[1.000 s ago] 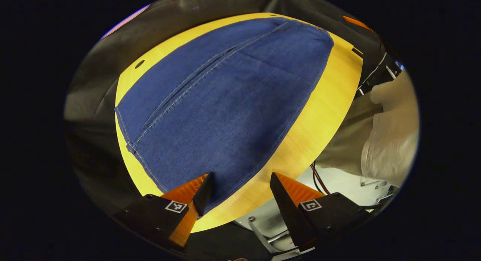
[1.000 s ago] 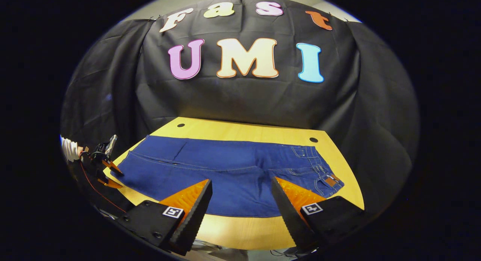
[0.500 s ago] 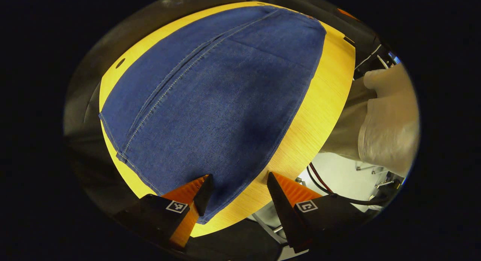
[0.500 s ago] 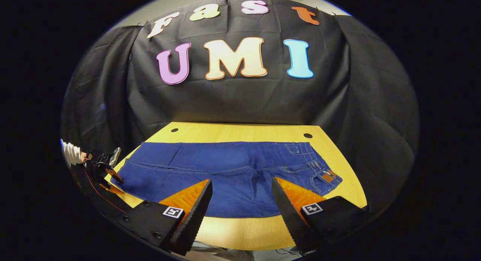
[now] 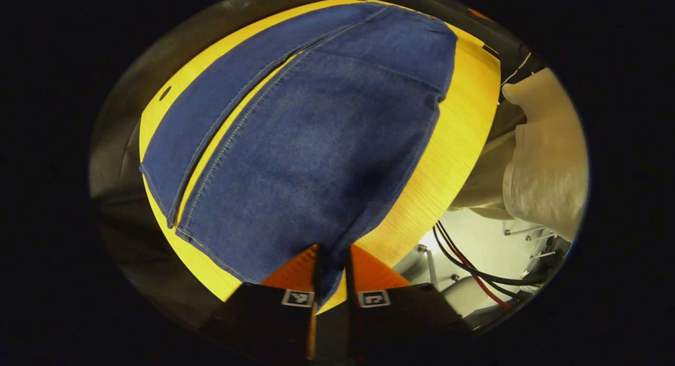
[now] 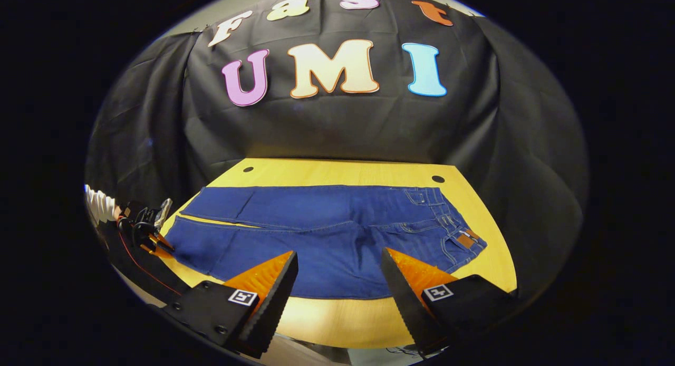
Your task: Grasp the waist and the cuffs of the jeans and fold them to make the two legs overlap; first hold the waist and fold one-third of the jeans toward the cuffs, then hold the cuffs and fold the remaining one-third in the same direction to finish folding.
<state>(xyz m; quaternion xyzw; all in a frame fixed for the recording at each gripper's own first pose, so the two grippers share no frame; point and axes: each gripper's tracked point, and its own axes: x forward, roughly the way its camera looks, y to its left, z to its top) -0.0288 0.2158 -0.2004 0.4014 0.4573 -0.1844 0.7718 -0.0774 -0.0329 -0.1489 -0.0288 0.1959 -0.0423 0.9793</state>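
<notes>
Jeans (image 6: 327,239): blue denim, matt, fine woven grain, pale stitched seams; tan leather-look patch (image 6: 465,241) at 3 o'clock end. Table (image 6: 343,171): yellow wood-grain top, smooth, slight sheen. Sleeve (image 5: 546,160): pale soft cloth.
</notes>
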